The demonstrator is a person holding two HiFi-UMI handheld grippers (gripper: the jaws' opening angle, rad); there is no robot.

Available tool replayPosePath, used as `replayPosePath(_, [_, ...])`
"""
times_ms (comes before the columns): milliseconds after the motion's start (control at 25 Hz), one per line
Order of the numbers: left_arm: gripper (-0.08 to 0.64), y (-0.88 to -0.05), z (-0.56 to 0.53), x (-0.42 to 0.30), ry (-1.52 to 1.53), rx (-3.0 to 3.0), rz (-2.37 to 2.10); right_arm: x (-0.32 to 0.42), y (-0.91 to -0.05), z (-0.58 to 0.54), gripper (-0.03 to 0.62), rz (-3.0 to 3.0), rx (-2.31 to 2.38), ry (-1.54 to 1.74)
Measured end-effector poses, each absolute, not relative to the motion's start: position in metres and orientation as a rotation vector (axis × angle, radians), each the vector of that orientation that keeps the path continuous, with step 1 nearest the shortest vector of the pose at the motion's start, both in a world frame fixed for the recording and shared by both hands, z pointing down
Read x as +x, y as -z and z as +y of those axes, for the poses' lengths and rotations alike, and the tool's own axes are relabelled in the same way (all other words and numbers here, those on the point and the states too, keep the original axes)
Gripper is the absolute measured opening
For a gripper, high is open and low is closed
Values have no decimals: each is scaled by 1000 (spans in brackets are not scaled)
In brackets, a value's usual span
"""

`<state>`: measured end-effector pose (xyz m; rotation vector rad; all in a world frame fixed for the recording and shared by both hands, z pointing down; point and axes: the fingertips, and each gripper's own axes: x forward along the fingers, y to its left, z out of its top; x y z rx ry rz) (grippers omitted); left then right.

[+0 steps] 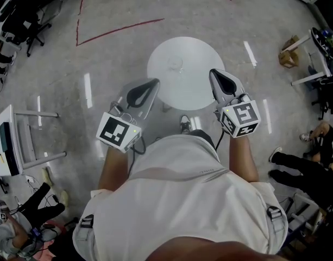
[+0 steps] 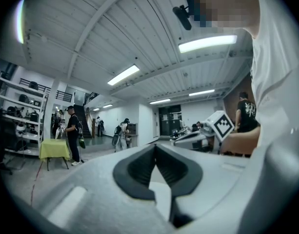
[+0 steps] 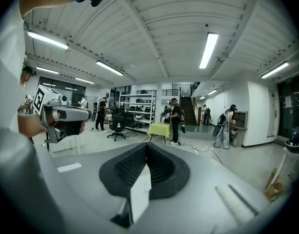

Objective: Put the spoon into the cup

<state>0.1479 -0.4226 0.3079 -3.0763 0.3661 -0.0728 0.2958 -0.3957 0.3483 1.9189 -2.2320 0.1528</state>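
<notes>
Right gripper [image 1: 215, 73] closed; cup [image 1: 176, 64] seems clear glass.

1. Two tongs, one in each hand: the left tongs [image 1: 154, 83] and the right tongs [image 1: 213, 72].
2. Two cubes with square markers: the left marker cube [image 1: 118, 131] and the right marker cube [image 1: 241, 118], one on each of the tongs.
3. One round white worktop [image 1: 193, 91].
4. One clear cup [image 1: 176, 64], standing on that worktop.
5. One cardboard box [image 1: 289, 57] on the floor, well apart from the worktop.
6. One covered table [image 3: 159, 128] with a yellow-green cloth, far across the room.
7. One staircase [image 3: 190, 112] behind it.
</notes>
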Motion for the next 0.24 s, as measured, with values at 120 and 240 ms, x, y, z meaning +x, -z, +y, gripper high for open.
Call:
replayPosePath(120, [2, -304, -422, 153, 61, -3086, 359, 300, -346, -397, 6, -2214, 1907, -128])
replayPosePath(240, [2, -302, -414, 172, 52, -3083, 349, 318, -348, -391, 6, -2197, 1895, -109])
